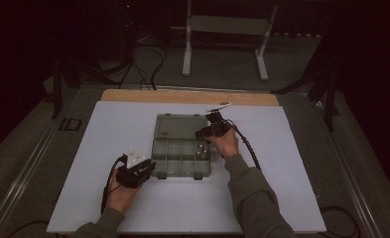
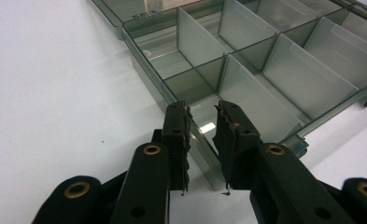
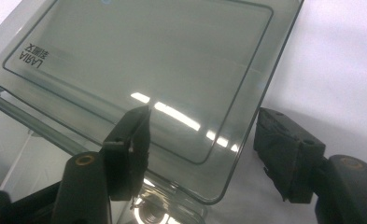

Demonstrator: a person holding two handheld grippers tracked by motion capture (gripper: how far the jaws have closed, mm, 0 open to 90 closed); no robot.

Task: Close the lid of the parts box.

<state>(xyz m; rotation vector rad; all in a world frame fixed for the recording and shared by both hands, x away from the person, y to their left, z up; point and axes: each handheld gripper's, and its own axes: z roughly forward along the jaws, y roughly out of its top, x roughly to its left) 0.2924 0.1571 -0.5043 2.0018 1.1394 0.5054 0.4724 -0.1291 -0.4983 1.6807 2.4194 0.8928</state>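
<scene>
Plastic, thin and see-through, makes up the organizer box (image 1: pixel 181 154), so it should be light, stiff and slick, best held by a wall or rim. It lies open near the middle of the white table (image 1: pixel 108 129), lid (image 3: pixel 139 60) folded flat toward the far edge. The left gripper (image 2: pixel 202 114) straddles the box's near-left wall, jaws narrowed around it, though contact is unclear. The right gripper (image 3: pixel 204 135) stands open across the lid's corner, 1 jaw above the lid, the other beside it.
</scene>
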